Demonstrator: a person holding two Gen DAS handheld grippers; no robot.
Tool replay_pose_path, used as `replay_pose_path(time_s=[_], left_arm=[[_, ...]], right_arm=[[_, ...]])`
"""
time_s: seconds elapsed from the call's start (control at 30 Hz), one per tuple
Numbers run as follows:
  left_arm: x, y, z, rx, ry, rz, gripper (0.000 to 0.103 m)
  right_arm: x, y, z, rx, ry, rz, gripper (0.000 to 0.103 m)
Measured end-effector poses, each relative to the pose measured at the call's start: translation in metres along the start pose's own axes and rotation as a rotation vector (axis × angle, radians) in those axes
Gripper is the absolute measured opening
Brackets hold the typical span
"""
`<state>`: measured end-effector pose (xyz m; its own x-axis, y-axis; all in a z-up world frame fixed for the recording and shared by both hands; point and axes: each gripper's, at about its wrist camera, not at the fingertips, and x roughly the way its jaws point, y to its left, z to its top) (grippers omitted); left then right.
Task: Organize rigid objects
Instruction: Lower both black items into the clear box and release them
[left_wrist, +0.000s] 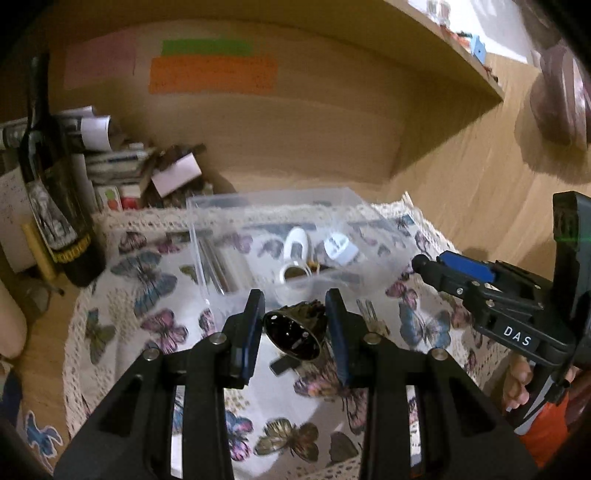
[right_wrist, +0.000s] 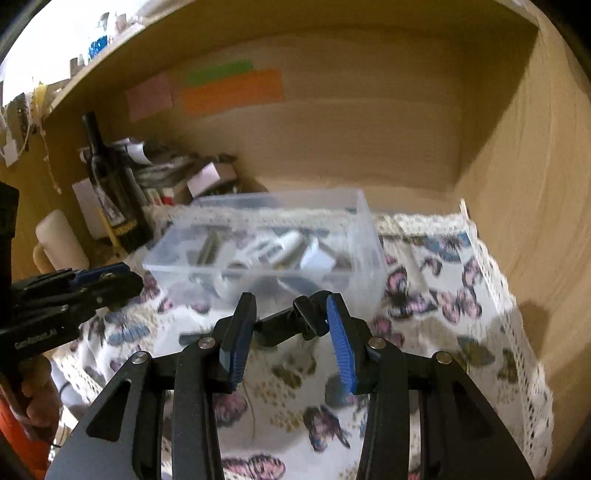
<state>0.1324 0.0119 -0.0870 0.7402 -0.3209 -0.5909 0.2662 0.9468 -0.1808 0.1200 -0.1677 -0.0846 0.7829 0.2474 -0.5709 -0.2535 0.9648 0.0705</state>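
Observation:
My left gripper (left_wrist: 295, 328) is shut on a small dark brass bell (left_wrist: 295, 330), held mouth towards the camera just above the butterfly cloth, in front of a clear plastic box (left_wrist: 199, 240). The box holds several small objects, among them a white piece (left_wrist: 296, 242) and a white-blue piece (left_wrist: 340, 249). My right gripper (right_wrist: 291, 328) is shut on a black angular part (right_wrist: 291, 323), held near the front of the same box (right_wrist: 369, 243). The right gripper also shows at the right of the left wrist view (left_wrist: 436, 267).
A butterfly-print cloth (left_wrist: 155, 295) with a lace edge covers the shelf floor. A dark wine bottle (left_wrist: 48, 192) stands at the left, with stacked papers and small boxes (left_wrist: 122, 158) behind it. Wooden walls (right_wrist: 517, 184) close the back and right side.

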Motion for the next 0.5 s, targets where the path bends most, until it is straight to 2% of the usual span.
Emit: replay_pose_path(time_s=[0.3,0.5], left_arm=[[0.007,0.017,0.034,-0.008,-0.045,0.037,0.034],[0.033,0.031,0.047,-0.032,-0.012,0.073,0.034]], right_arm=[[0.016,0.007,0.034,-0.046,-0.049,-0.003,0.037],[0.041,0.015,0.044,-0.076,-0.017,-0.015,0.037]])
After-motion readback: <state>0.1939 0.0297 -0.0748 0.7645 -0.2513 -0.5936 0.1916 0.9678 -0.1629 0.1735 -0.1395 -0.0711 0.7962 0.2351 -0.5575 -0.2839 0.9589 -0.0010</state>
